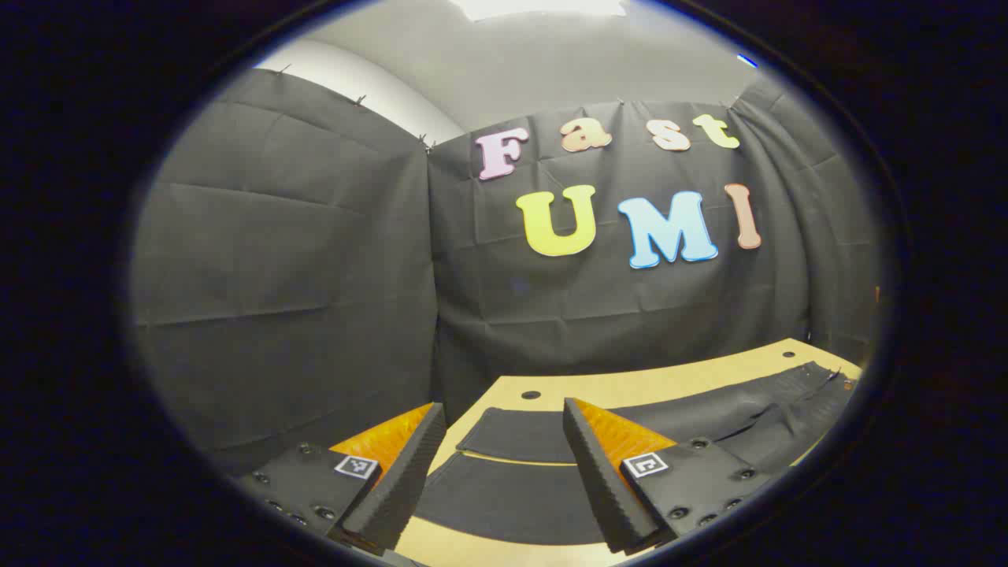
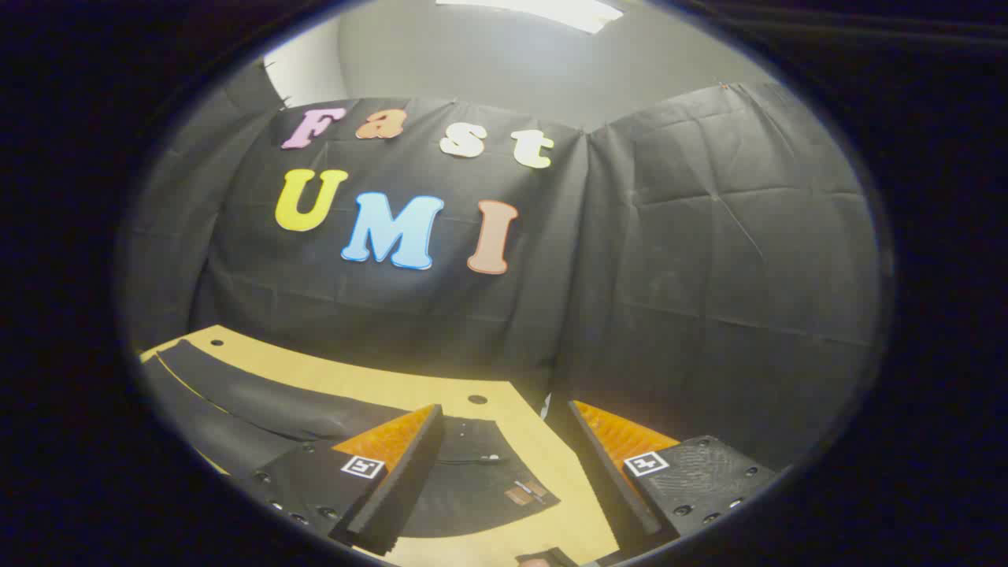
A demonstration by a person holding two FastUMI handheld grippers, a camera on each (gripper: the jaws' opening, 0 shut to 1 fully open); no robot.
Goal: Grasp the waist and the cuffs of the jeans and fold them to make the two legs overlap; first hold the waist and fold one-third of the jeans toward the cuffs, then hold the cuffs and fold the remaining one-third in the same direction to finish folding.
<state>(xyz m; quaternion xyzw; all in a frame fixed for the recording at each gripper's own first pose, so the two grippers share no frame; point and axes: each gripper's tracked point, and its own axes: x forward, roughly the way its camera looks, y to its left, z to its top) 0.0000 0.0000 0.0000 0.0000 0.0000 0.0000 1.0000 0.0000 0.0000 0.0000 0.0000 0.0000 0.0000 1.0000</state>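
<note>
Black jeans [image 1: 709, 417] lie flat on the tan table [image 1: 646, 384], the two legs side by side and slightly apart. Their two cuffs [image 1: 512, 437] lie just ahead of and below my left gripper [image 1: 502, 409], which is open and holds nothing. In the right gripper view the waist end of the jeans [image 2: 465, 488], with a small brown patch [image 2: 521, 494], lies under my right gripper [image 2: 504, 409]. That gripper is open too, and the legs [image 2: 260, 402] run away to the left.
The table [image 2: 394, 387] has small round holes [image 2: 477, 399] near its far edge. Black booth cloth [image 1: 299, 260] hangs close behind the table, and the table's corner [image 2: 520, 394] ends just beyond the waist.
</note>
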